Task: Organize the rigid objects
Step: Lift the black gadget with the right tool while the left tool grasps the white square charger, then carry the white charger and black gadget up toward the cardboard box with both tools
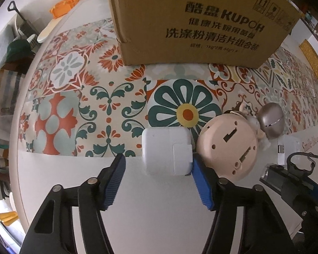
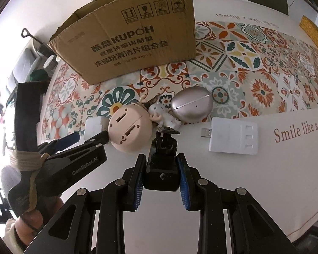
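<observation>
The left gripper (image 1: 159, 169) stands with its jaws wide apart over the white table (image 1: 74, 180). A white power adapter (image 1: 166, 151) lies at the mouth of those jaws, off centre: its right edge touches the tip of the right blue pad (image 1: 201, 182), while a clear gap separates it from the left pad. Just to the right of the adapter lies a round beige figurine base (image 1: 226, 144), turned so its underside with slots faces the camera; the small figurine (image 2: 163, 114) attached to it lies on the patterned mat (image 2: 254, 67).

The right gripper (image 2: 161, 175) is clamped on a black camera mount (image 2: 162, 169), whose body sits between the two blue pads and whose top end points toward the figurine. Beyond it rests a metallic egg-shaped earbud case (image 2: 191, 105), and near that, on bare table, a flat white USB device (image 2: 233, 138). A cardboard box (image 2: 137, 36) marked KUPOH stands at the back of the mat.
</observation>
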{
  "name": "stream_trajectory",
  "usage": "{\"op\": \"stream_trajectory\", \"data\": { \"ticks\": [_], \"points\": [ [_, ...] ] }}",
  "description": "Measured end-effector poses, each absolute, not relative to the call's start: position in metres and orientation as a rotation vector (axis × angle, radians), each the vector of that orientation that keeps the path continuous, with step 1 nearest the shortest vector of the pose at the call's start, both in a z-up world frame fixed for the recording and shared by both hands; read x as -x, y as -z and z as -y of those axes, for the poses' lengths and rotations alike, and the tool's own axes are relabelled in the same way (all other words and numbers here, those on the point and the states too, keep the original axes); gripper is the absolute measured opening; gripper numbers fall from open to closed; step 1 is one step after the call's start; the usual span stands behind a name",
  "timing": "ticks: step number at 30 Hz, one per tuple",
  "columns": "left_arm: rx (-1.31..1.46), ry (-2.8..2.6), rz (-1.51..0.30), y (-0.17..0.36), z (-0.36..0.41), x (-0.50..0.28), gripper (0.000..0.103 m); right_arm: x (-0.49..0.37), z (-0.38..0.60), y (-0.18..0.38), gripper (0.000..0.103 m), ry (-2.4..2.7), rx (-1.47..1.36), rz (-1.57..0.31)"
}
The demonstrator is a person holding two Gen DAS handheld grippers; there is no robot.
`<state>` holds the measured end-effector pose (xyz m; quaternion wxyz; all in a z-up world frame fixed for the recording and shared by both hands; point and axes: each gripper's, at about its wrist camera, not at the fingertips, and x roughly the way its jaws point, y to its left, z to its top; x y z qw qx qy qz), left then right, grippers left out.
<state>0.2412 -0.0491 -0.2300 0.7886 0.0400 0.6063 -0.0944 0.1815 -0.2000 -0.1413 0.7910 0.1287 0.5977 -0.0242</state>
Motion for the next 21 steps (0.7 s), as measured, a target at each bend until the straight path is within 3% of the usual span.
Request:
{"op": "stream_trajectory", "data": {
  "ticks": [6, 8, 21],
  "points": [
    [-0.093, 0.203, -1.310, 0.237, 0.051, -0.245, 0.054, -0.184, 0.200, 0.145, 0.030, 0.053, -0.282, -1.300],
    [-0.103, 0.214, -1.296, 0.236, 0.053, -0.245, 0.045, -0.185, 0.200, 0.146, 0.030, 0.054, -0.282, -1.302],
    [-0.088, 0.265, -1.232, 0.200, 0.044, -0.209, 0.045, -0.178, 0.197, 0.143, 0.030, 0.023, -0.274, -1.286]
  ]
}}
